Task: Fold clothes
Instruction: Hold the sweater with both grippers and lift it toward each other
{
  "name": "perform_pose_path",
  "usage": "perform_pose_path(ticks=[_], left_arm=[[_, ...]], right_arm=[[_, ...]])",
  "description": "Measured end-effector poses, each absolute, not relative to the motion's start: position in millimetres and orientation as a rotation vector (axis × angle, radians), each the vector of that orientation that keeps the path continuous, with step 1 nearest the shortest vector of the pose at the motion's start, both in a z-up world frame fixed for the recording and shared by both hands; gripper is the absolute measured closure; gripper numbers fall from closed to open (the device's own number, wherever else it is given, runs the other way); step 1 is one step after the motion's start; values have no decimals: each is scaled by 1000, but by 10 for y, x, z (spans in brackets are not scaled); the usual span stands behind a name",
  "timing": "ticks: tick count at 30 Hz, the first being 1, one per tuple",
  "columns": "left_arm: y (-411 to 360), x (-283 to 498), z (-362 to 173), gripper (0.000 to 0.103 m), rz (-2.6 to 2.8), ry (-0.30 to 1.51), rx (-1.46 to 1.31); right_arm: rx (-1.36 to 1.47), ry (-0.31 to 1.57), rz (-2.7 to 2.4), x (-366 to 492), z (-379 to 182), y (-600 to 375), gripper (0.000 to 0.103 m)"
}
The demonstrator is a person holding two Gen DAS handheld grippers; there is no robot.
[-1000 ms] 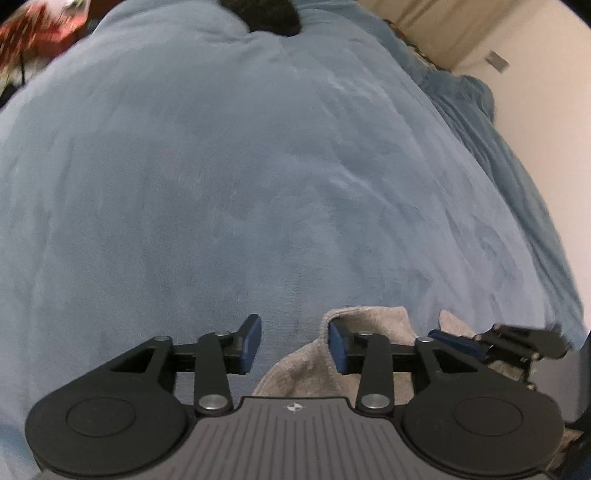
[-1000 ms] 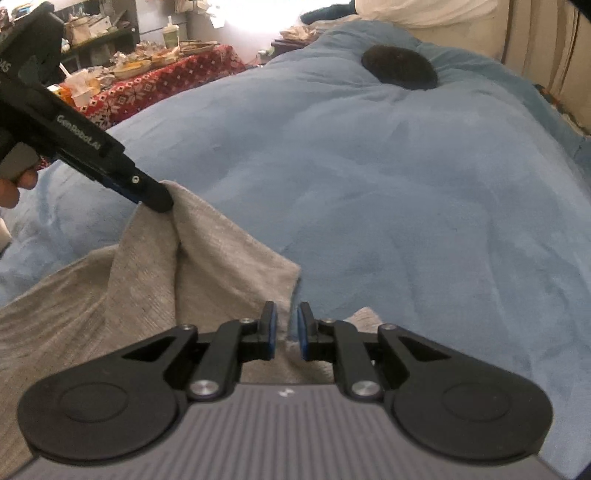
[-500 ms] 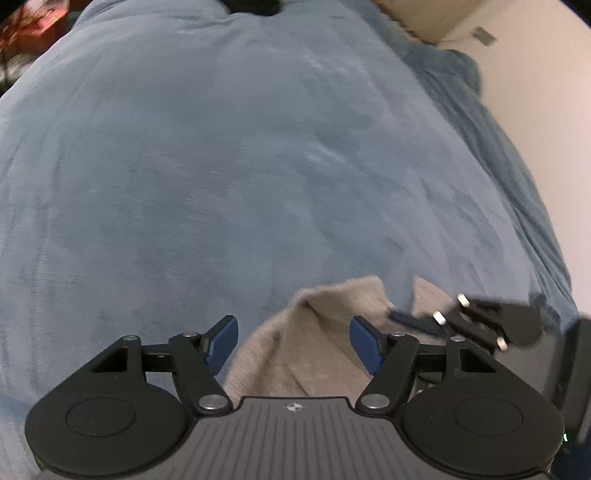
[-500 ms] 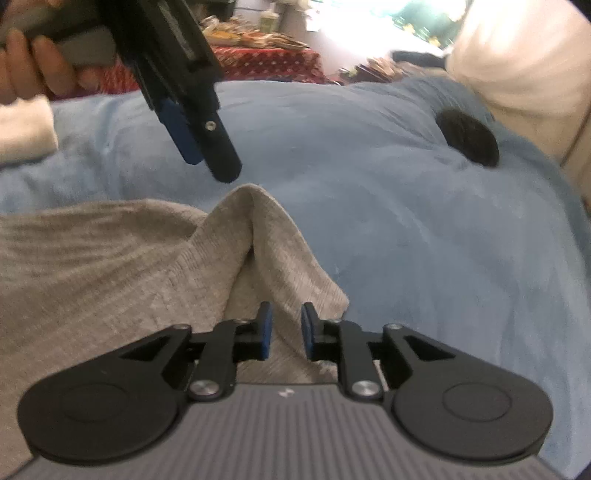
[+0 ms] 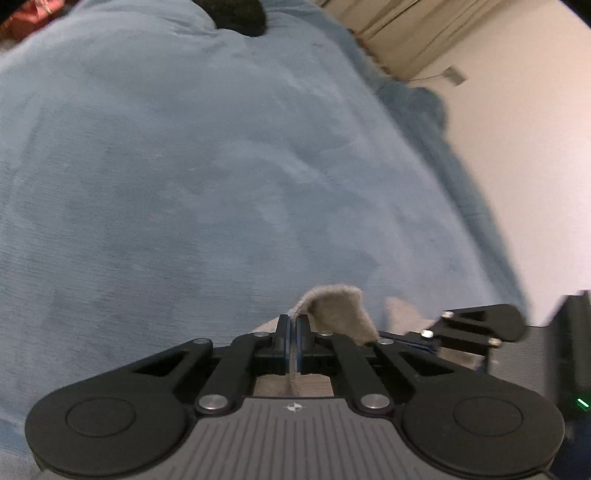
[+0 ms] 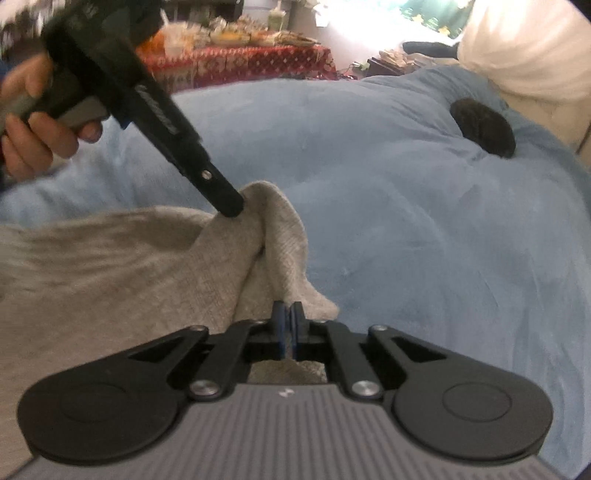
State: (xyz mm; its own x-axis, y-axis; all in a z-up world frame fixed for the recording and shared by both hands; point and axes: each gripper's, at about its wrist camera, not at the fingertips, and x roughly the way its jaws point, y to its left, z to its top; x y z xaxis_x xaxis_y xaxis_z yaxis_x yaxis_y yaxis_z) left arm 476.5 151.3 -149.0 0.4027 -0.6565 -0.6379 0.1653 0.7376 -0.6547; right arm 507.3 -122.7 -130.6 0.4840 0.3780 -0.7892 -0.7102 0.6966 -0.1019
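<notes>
A grey knit garment (image 6: 110,280) lies on the blue blanket (image 6: 406,229) at the near left. One corner is lifted into a peak (image 6: 273,206), and my left gripper (image 6: 231,206) is shut on it, held by a hand (image 6: 26,122). In the left wrist view the left gripper (image 5: 293,332) has the cloth's edge pinched between its blue pads, with a grey flap (image 5: 340,314) standing above them. My right gripper (image 6: 287,317) is shut on the garment's near edge just below that peak. It shows low on the right as the right gripper (image 5: 476,328) in the left wrist view.
The blue blanket (image 5: 184,184) covers the whole bed. A black object (image 6: 484,125) lies at the far end near a white pillow (image 6: 524,55). A cluttered table with a red patterned cloth (image 6: 240,62) stands beyond the bed. A pale wall (image 5: 517,147) and curtain (image 5: 388,33) border the right side.
My left gripper's jaws, wide apart before, have closed on the garment's corner and lifted it. The right gripper's narrow gap has closed on the near edge.
</notes>
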Motion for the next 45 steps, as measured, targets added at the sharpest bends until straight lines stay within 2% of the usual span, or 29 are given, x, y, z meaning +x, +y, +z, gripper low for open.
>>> perform_pose_path(ticks=[7,9,14,18,23,28,29,31,32,33,34,35,42,43,44,45], left_arm=[[1740,4777,-1410,99,-616,1100,-708],[1790,4808,-1461,88,-549,1111,-758],[1724,4741,-1425,86,-522,1065,-729],[1452,4493,-1059,47,-657,911,-536],[1104,4329,-829,41,-693,854,-252],[1036,4533,-1034,42,-654,928,-233],[1078,4590,-1106,48,-657,945,-290],[1156,4651,-1174,65,-705,947,-415],[1192,4678,-1201,79,-731,944,-476],[1214,4702,-1218,85,-754,944,-520],[1220,4702,-1221,87,-776,955,-533],[1223,4693,-1219,95,-799,970,-539],[1402,4599,-1205,96,-842,1055,-649],[1430,4602,-1205,94,-788,1056,-649],[1452,4617,-1213,86,-719,1052,-643],[1471,4638,-1224,72,-644,1045,-634]], right_arm=[[-289,858,753,5139,-1018,-1663,100],[-254,856,774,5129,-963,-1711,100],[-160,875,778,5096,-925,-1856,100],[-158,882,769,5035,-967,-1815,100],[-152,876,776,4998,-973,-1824,100],[-165,867,796,4929,-942,-1776,100],[-166,867,799,4915,-939,-1767,100],[-165,869,806,4886,-935,-1778,100],[-164,871,810,4875,-933,-1787,100],[-164,871,812,4858,-933,-1784,100],[-164,872,814,4847,-932,-1790,100],[-162,874,815,4840,-930,-1800,100],[-49,887,822,4909,-956,-2051,100],[-33,890,806,4937,-974,-2080,100],[-18,895,781,4974,-1004,-2097,100],[-4,903,758,5010,-1037,-2103,100]])
